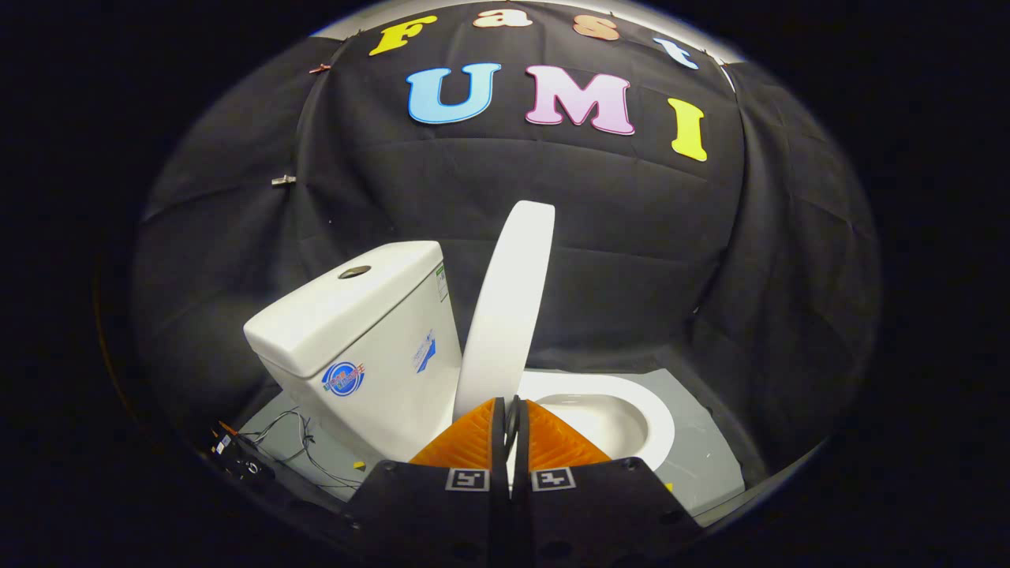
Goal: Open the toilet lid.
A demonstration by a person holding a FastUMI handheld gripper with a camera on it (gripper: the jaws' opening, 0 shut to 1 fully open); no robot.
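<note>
**Lid raised on edge, claw fingers pressed together below it**

The gripper (512,410) sits at six o'clock, its two fingers (473,438) brought together so that only a thin dark slit runs between them. Whether anything is pinched in that slit I cannot tell; the lower edge of the toilet lid (505,308) comes down right to the fingertips, and the join between them is hidden.

From the fingertips the lid climbs toward twelve o'clock, standing nearly upright and seen almost edge-on, leaning slightly toward one o'clock at its rounded top. It is lifted well clear of the seat.

Just beyond the fingers, toward three o'clock, lies the white seat ring (651,426) with the open bowl (604,418) inside it, flat and uncovered.

Toward ten o'clock from the fingers stands the cistern (371,347), a white box with a round flush button (354,272) on its lid and a few stickers on its near face. The raised lid stands just beside the cistern's right edge.

The toilet rests on a grey floor panel (702,457). At eight o'clock, loose thin wires (304,446) trail across that panel to a small dark device (241,461) at its edge.

Behind everything, black cloth (631,237) hangs as the booth's wall
</note>
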